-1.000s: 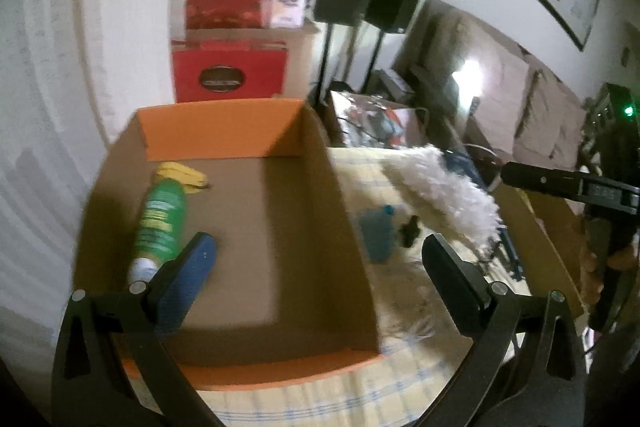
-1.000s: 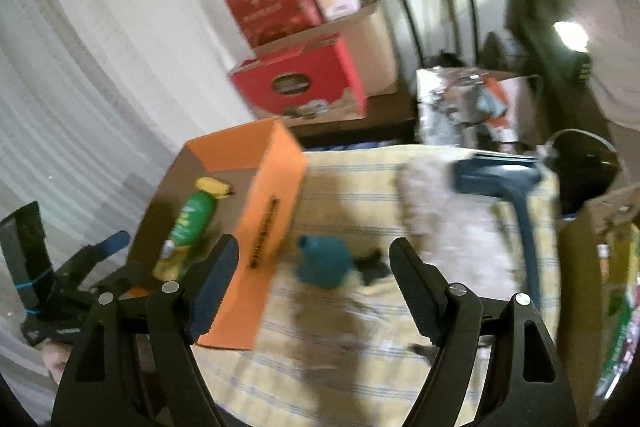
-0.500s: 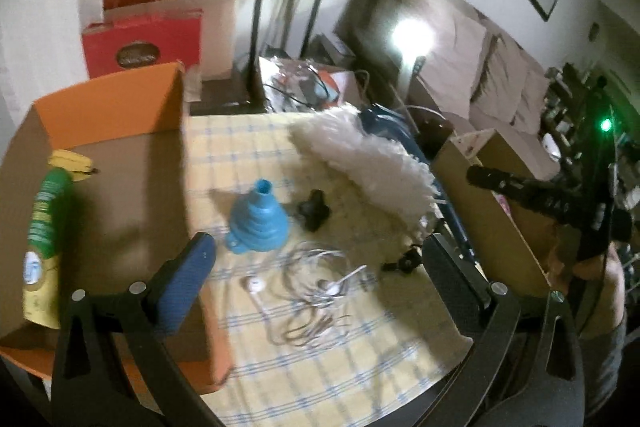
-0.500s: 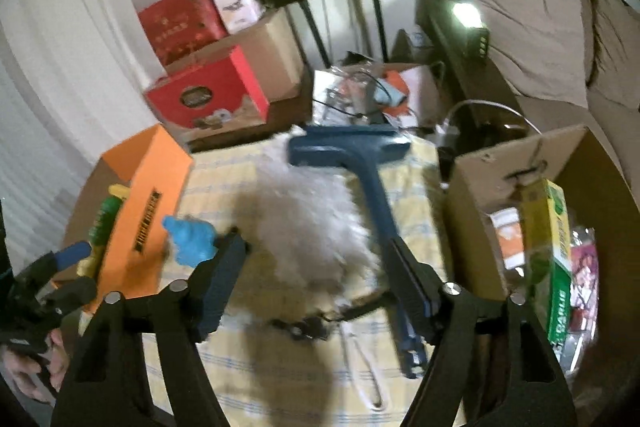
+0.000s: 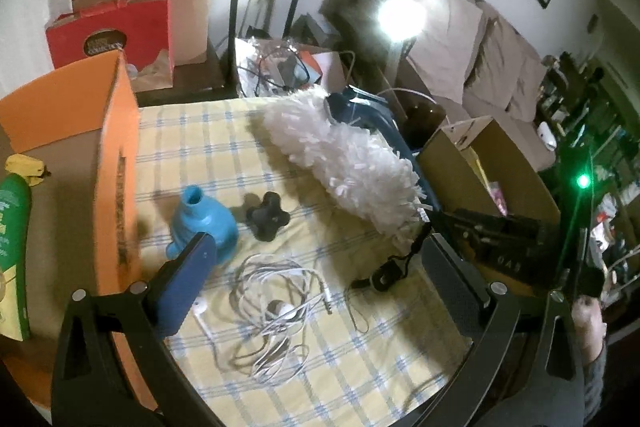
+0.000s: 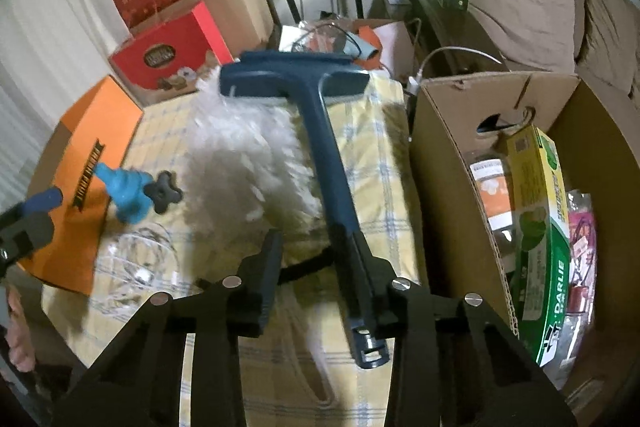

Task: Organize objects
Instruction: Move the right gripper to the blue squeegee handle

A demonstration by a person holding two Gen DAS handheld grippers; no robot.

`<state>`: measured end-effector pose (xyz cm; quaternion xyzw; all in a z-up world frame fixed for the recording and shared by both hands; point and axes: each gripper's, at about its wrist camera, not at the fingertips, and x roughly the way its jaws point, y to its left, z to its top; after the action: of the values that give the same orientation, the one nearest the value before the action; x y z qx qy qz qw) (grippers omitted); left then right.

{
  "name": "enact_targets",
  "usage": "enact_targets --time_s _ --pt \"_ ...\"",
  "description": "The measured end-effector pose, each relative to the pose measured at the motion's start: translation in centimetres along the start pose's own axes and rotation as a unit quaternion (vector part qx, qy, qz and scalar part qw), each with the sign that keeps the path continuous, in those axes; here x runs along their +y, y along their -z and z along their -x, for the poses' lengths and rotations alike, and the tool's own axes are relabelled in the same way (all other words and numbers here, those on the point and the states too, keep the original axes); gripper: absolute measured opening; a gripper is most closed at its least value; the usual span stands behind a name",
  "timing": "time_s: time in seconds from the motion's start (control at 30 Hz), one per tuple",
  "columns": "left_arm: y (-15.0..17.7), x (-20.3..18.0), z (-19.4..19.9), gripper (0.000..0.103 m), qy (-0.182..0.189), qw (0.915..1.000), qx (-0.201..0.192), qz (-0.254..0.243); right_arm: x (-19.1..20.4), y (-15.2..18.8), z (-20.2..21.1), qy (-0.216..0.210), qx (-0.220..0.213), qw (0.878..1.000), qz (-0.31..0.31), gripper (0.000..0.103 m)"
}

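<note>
On the yellow checked tablecloth [image 5: 192,139] lie a blue funnel [image 5: 204,219], a black star knob [image 5: 267,215], tangled white earphones [image 5: 272,311], a black strap clip [image 5: 384,273] and a white fluffy duster [image 5: 340,155] with a dark blue handle [image 6: 332,167]. My left gripper [image 5: 316,267] is open above the earphones. My right gripper [image 6: 316,259] is partly closed around the duster handle, its right finger [image 6: 360,267] against the handle and the left one apart from it.
An orange cardboard box [image 5: 116,131] at the left holds a green bottle [image 5: 12,251] and a yellow thing [image 5: 24,167]. A brown carton [image 6: 452,147] at the right holds a green-yellow package [image 6: 540,235] and jars. Red boxes, speakers and a sofa stand behind.
My left gripper swung right from over the orange box to over the earphones. My right gripper moved right to the duster handle and its jaws narrowed around it.
</note>
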<state>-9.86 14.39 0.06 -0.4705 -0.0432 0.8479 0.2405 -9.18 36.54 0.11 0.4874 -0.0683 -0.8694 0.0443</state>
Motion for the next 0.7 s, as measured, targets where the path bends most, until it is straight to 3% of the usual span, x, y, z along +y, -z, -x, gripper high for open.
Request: enact_targets --time_s 0.27,0.33,0.5,0.7 --pt "-0.6 -1.3 -2.3 0.102 0.021 0.9996 0.016 0.008 0.1 1.1 -0.9 0.018 0.010 0.999 0.027 0.024" --pt "-0.7 -1.5 -2.8 0.102 0.022 0.9995 0.019 0.009 0.4 1.3 -0.7 0.023 0.011 0.999 0.035 0.018" --pt "-0.6 -1.5 -3.3 0.102 0.026 0.9993 0.023 0.013 0.9 2.4 -0.7 0.027 0.024 0.998 0.046 0.017" --pt "-0.3 -1.6 -3.7 0.102 0.033 0.9990 0.028 0.012 0.3 3.5 -0.9 0.041 0.036 0.998 0.015 0.013"
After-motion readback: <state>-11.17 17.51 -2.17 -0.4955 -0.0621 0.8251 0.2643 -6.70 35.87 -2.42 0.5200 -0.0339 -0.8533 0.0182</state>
